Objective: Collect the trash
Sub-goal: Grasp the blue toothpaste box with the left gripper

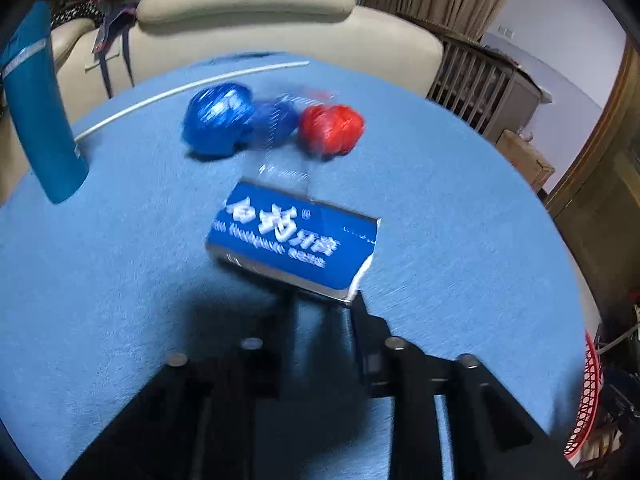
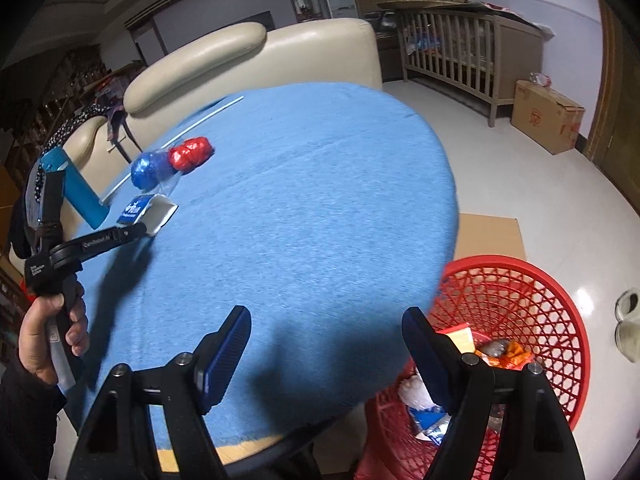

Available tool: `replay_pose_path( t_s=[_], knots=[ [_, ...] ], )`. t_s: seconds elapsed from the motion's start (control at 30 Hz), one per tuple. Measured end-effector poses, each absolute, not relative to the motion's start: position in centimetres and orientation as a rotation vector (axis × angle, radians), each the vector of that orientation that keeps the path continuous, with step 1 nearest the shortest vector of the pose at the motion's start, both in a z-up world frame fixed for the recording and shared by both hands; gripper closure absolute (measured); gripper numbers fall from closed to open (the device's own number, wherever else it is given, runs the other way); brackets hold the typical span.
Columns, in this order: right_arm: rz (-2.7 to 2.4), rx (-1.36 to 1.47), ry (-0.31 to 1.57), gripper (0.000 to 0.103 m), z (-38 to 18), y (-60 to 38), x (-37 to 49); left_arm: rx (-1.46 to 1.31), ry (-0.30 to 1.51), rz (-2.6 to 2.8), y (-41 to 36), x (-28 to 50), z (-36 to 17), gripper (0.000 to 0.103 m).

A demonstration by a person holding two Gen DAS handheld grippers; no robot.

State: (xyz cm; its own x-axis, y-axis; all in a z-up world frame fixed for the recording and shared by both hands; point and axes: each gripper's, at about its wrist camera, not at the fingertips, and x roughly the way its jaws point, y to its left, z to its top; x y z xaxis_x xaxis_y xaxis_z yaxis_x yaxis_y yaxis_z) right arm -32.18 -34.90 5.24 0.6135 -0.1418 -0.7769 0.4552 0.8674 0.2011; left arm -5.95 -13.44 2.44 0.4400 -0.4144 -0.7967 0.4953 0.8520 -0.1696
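A blue toothpaste box [image 1: 292, 240] with white lettering lies tilted over the blue tablecloth [image 1: 460, 220]. My left gripper [image 1: 320, 306] is shut on its near, torn-open end. In the right wrist view the same box [image 2: 146, 212] sits at the tip of the left gripper [image 2: 138, 230], which a hand [image 2: 44, 336] holds. Beyond the box lie a large blue crumpled ball [image 1: 218, 118], a smaller blue one [image 1: 276, 122] and a red one [image 1: 330, 128], with clear wrapping around them. My right gripper [image 2: 326, 332] stands open with nothing in it, over the table's near edge beside the red basket [image 2: 560, 292].
The red mesh basket on the floor holds several pieces of trash. A teal cylinder [image 1: 40, 112] stands at the table's left and a thin white rod [image 1: 180, 90] lies at its far side. A cream sofa [image 2: 280, 52], a wooden crib [image 2: 460, 48] and a cardboard box [image 2: 548, 120] stand behind.
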Motion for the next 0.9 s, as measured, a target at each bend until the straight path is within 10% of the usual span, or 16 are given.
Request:
replay_pose_path(
  t_s=[0.4,0.53,0.9],
  knots=[
    [-0.308,0.394,0.886,0.022,4.0,-33.3,-30.0,-0.125,0.977,-0.331,-4.5,-4.3,1.9,0.07],
    [-0.3,0.407,0.892,0.022,3.4,-33.2,-29.6,-0.158,0.974,-0.327,-3.3,-5.0,2.8,0.031],
    [-0.295,0.432,0.892,0.022,3.0,-33.5,-30.3,0.294,0.811,-0.416,-12.1,-6.3,4.5,0.016]
  ],
)
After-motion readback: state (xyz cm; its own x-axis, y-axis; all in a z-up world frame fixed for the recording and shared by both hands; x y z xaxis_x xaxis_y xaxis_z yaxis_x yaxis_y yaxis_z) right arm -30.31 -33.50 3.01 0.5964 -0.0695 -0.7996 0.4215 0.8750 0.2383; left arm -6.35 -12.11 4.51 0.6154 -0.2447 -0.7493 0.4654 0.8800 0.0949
